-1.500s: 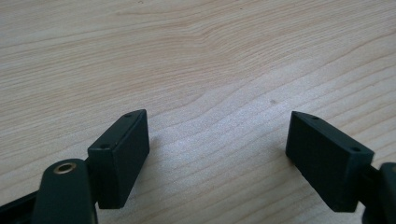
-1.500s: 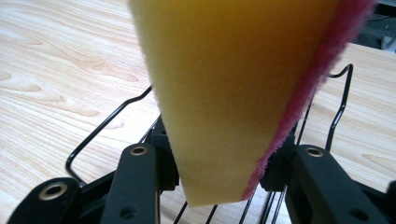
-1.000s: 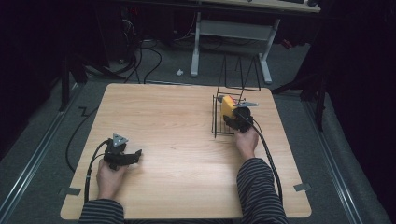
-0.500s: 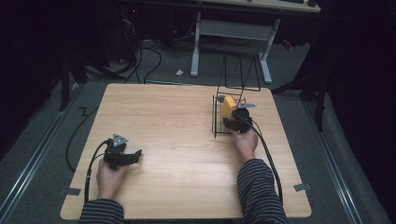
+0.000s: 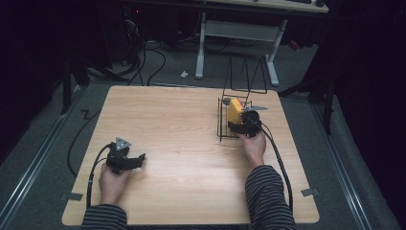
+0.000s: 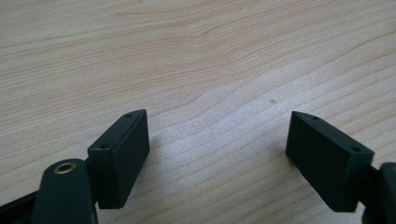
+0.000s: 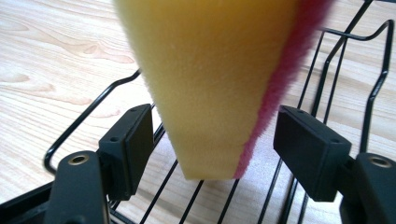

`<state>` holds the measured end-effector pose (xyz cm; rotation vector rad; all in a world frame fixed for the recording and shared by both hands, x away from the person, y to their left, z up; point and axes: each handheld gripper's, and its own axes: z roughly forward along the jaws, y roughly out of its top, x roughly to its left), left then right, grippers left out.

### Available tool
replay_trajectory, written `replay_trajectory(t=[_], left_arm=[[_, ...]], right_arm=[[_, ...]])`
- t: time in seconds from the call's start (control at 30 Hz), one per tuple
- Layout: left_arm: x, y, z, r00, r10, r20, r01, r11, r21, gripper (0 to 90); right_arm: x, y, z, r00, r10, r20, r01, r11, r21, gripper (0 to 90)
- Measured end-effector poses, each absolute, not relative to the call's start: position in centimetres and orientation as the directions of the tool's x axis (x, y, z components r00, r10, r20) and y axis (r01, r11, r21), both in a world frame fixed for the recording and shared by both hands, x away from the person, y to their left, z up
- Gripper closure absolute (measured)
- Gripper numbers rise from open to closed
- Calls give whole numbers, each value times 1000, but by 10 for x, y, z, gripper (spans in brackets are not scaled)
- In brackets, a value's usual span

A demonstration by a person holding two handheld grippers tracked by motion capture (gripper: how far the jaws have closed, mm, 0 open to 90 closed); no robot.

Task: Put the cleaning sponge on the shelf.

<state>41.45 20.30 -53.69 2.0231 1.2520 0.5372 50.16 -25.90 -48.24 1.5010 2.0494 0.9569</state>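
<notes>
Sponge (image 7: pixel 215 84) stands in the wire rack (image 7: pixel 336 56), red edge visible, right claw (image 7: pixel 224 154) just released.

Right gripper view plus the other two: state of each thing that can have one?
sponge: yellow with a red scrub side, on end in the rack, between the right jaws, untouched.
wire rack: black, on the table, holds the sponge.
right gripper: open; jaws have just been opening, clear of the sponge.
left gripper: open, nothing between the jaws, low over the table.
</notes>
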Motion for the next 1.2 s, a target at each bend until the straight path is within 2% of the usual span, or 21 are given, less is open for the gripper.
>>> replay_trajectory(t=[0.23, 0.63, 1.2], left_arm=[[414, 203, -537, 450, 893, -9, 608, -299, 735, 220], [414, 203, -537, 450, 893, -9, 608, -299, 735, 220], [414, 203, -537, 450, 893, -9, 608, -298, 736, 220]], right_arm=[[490, -270, -475, -309, 947, 90, 616, 127, 778, 281], [473, -278, -468, -314, 946, 82, 586, 125, 800, 282], [448, -284, -440, -357, 931, 80, 513, 124, 850, 313]])
